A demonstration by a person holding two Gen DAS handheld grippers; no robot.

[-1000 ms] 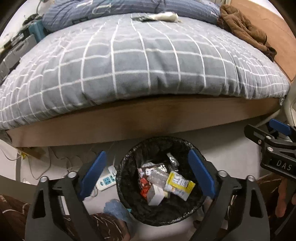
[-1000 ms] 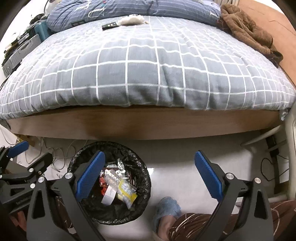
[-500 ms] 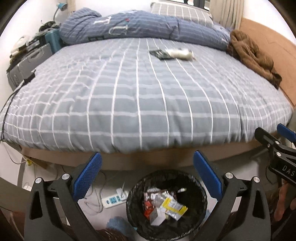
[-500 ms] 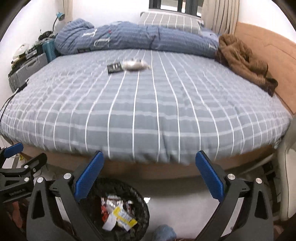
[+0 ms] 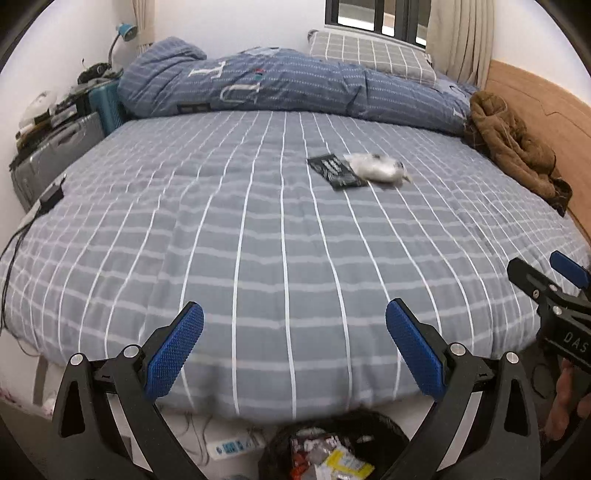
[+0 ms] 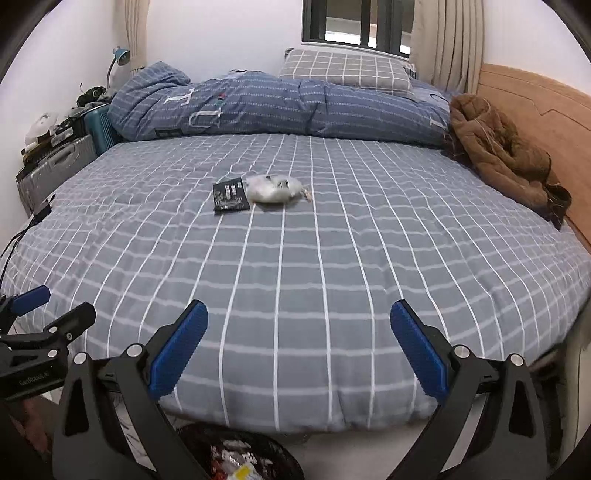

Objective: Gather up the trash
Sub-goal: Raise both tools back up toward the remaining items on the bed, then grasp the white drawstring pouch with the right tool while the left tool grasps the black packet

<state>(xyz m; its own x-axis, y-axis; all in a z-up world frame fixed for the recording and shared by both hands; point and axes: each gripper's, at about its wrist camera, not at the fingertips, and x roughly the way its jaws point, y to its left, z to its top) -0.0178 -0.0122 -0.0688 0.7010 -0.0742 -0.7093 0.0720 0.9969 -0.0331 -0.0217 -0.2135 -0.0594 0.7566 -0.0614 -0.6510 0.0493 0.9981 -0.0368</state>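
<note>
The bed (image 6: 295, 280) filled most of both views, covered by a grey sheet with a white grid. A rolled blue striped duvet (image 6: 280, 107) lay across its far end, with a grey checked pillow (image 6: 343, 72) behind it below the window (image 6: 354, 22). A brown jacket (image 6: 502, 151) lay bunched at the far right of the bed, against the wooden headboard (image 6: 539, 110). Suitcases (image 5: 62, 147) stood at the far left beside the bed.

A bin lined with a black bag (image 5: 373, 424) stood on the floor at the near edge of the bed, with wrappers and packets visible inside it. A white power strip (image 5: 231, 446) lay on the floor just left of the bin.

Two pieces of trash lay on the sheet toward the far half of the bed, touching each other: a black flat packet (image 6: 229, 195) on the left and a crumpled clear plastic bag (image 6: 273, 189) on the right.

The left gripper (image 5: 293, 354) was released; its jaws had just been opening, stood wide apart, and had nothing between them. The right gripper (image 6: 299, 354) was likewise spread wide and empty. Both hung over the near edge of the bed, well apart from the trash
</note>
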